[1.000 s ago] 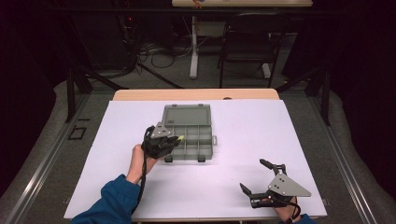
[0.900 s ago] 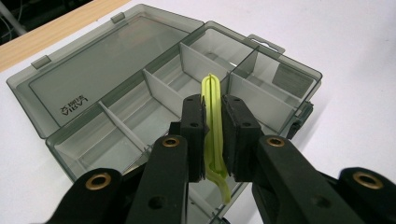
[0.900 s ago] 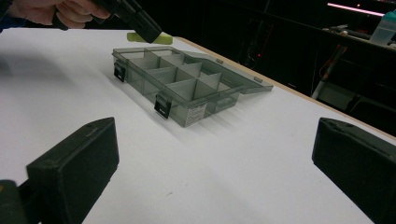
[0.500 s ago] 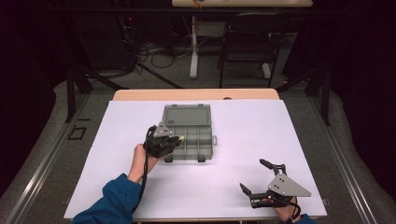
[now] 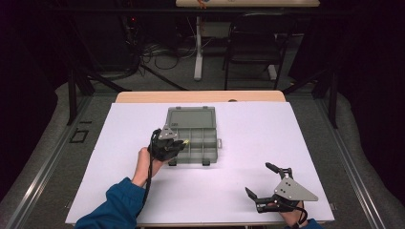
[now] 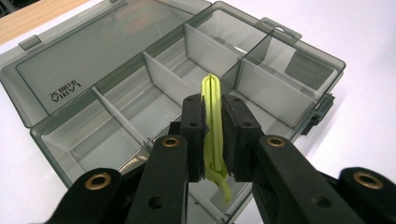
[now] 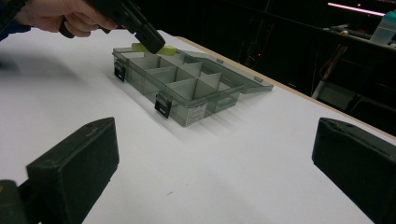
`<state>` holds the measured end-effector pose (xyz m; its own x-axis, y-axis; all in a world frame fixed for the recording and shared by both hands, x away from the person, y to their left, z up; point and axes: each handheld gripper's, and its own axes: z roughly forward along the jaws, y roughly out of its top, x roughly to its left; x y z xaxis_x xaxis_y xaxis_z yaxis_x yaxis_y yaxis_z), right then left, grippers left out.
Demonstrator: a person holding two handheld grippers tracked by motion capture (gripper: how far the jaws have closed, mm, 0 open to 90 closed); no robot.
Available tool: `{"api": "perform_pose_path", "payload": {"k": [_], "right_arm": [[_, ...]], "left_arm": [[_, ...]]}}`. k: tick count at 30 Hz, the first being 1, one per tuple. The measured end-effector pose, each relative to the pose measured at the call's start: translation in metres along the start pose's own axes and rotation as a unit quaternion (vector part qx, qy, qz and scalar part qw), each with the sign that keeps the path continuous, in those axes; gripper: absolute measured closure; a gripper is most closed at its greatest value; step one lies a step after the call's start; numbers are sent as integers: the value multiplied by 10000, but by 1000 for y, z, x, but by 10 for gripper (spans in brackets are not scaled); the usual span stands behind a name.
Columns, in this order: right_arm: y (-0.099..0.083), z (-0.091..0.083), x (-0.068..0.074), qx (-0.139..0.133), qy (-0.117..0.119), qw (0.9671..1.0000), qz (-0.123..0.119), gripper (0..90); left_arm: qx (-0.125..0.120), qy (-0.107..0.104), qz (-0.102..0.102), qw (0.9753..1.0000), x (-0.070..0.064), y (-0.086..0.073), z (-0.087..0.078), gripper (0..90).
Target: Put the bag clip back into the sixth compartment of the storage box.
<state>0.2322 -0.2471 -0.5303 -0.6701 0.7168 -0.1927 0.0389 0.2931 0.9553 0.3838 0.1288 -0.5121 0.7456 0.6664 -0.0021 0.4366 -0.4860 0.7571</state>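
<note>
Yellow-green band (image 6: 213,135) | long axis along left claw (image 6: 213,112), clamped | right claw (image 5: 260,183) apart

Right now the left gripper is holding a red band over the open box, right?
Not quite: the band is yellow-green, not red, as the left gripper view shows. The left gripper does hold it over the open box.

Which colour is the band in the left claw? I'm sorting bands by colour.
Yellow-green band, clearest in the left gripper view.
</note>
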Motion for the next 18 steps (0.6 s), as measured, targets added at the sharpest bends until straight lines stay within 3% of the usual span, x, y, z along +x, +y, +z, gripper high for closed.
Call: {"api": "perform_pose_path", "payload": {"k": [18], "right_arm": [[0,0,0,5,8,10000,-9,2]], "left_arm": [[89,83,-61,9999,2,-3,7,785]]}}
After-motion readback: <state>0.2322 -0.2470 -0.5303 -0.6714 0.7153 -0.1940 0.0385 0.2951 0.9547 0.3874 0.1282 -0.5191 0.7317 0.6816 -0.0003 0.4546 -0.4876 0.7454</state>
